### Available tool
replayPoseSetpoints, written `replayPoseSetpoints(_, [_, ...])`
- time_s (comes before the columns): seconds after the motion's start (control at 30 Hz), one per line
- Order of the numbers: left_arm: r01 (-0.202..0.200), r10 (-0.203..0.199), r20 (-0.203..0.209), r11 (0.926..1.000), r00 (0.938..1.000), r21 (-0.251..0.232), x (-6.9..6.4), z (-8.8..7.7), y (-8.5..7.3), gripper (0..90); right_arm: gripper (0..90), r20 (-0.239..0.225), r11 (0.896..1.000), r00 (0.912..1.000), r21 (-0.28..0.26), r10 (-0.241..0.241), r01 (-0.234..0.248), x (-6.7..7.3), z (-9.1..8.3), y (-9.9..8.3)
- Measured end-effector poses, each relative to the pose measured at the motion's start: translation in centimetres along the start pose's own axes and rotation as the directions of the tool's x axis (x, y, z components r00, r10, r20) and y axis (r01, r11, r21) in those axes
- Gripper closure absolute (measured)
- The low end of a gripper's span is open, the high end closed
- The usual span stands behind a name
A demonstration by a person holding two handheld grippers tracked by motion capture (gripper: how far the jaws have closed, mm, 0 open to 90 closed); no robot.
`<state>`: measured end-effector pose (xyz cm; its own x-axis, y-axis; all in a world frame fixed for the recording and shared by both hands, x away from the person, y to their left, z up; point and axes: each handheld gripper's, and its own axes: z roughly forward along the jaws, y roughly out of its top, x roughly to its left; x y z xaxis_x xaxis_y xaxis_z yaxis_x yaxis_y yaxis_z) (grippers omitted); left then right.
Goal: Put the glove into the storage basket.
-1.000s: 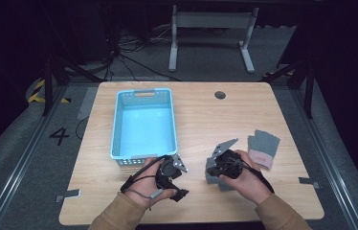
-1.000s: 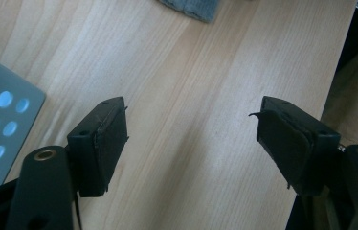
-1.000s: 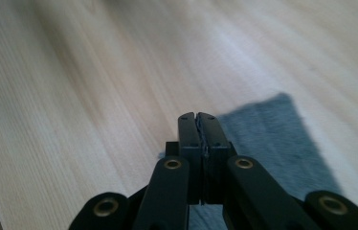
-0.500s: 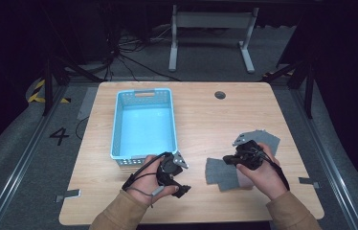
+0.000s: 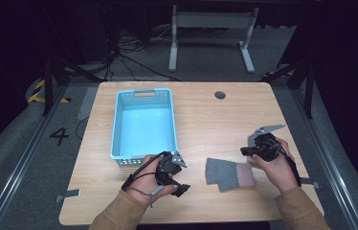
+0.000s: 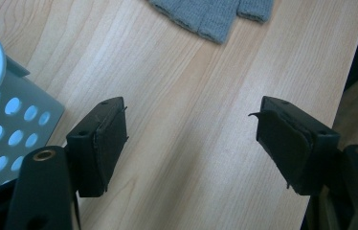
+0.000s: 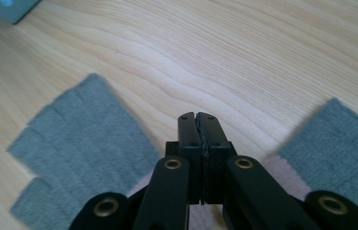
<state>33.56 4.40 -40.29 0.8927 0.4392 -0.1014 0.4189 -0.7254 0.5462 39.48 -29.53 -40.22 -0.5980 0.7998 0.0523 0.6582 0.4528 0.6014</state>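
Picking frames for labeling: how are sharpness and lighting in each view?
High view: table evenly lit, surroundings dark. Left gripper view: wood grain sharp, left claw slightly soft. Right gripper view: grey gloves blurred at the edges, right claw crisp.

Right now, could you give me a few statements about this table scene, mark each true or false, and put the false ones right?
1. The blue basket holds a glove. False: it is empty.
2. The left gripper has its jaws wide apart. True.
3. The right gripper clamps a grey glove. False: its jaws are shut on nothing.
4. The glove lies on the wooden table, between the two hands. True.
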Motion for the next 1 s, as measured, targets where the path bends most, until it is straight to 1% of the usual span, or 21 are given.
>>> replayPoseSetpoints(0.07, [-0.001, 0.001, 0.0, 1.0, 1.0, 0.003, 0.0, 0.0, 0.0, 26.7, 90.0, 0.007, 1.0, 0.9999, 0.005, 0.009, -0.009, -0.2, 0.2, -0.1])
replayPoseSetpoints(0.1, [-0.003, 0.003, -0.003, 1.0, 1.0, 0.005, 0.0, 0.0, -0.1, 26.7, 90.0, 0.018, 1.0, 0.9997, 0.02, 0.019, -0.019, -0.7, 0.6, -0.4])
replayPoseSetpoints(0.17, [0.0, 0.0, -0.003, 1.0, 1.0, 0.0, 0.0, 0.0, -0.1, 26.7, 90.0, 0.024, 0.999, 0.9995, 0.024, 0.021, -0.021, -0.8, 0.7, -0.4])
replayPoseSetpoints(0.2, [-0.002, 0.002, -0.003, 1.0, 1.0, -0.003, 0.1, -0.1, -0.1, 26.7, 90.0, 0.037, 0.999, 0.9991, 0.044, 0.023, -0.025, -1.0, 1.1, -0.6])
replayPoseSetpoints(0.4, [-0.004, 0.004, -0.003, 1.0, 1.0, -0.002, 0.0, -0.1, -0.1, 26.7, 90.0, 0.038, 0.997, 0.999, 0.071, 0.023, -0.025, -1.2, 1.5, -0.8])
replayPoseSetpoints(0.63, [-0.003, 0.003, -0.005, 1.0, 1.0, -0.004, 0.0, -0.1, 0.0, 26.7, 90.0, 0.044, 0.996, 0.9987, 0.086, 0.025, -0.029, -1.2, 1.6, -0.9])
replayPoseSetpoints(0.77, [-0.002, 0.002, -0.002, 1.0, 1.0, -0.002, 0.0, -0.1, 0.1, 26.7, 90.0, 0.048, 0.994, 0.9984, 0.103, 0.031, -0.036, -1.4, 1.8, -1.3])
replayPoseSetpoints(0.83, [-0.009, 0.009, -0.001, 1.0, 1.0, -0.003, 0.0, 0.0, 0.2, 26.6, 90.0, 0.048, 0.994, 0.9983, 0.107, 0.033, -0.038, -1.5, 1.8, -1.3])
replayPoseSetpoints(0.87, [-0.007, 0.007, 0.002, 1.0, 1.0, -0.001, 0.0, 0.0, 0.3, 26.7, 90.0, 0.049, 0.993, 0.998, 0.112, 0.041, -0.046, -1.5, 1.8, -1.5])
replayPoseSetpoints(1.0, [-0.014, 0.014, 0.005, 0.9999, 0.9999, 0.0, 0.0, 0.1, 0.5, 26.6, 90.0, 0.052, 0.991, 0.9975, 0.12, 0.048, -0.054, -1.7, 1.6, -1.8])
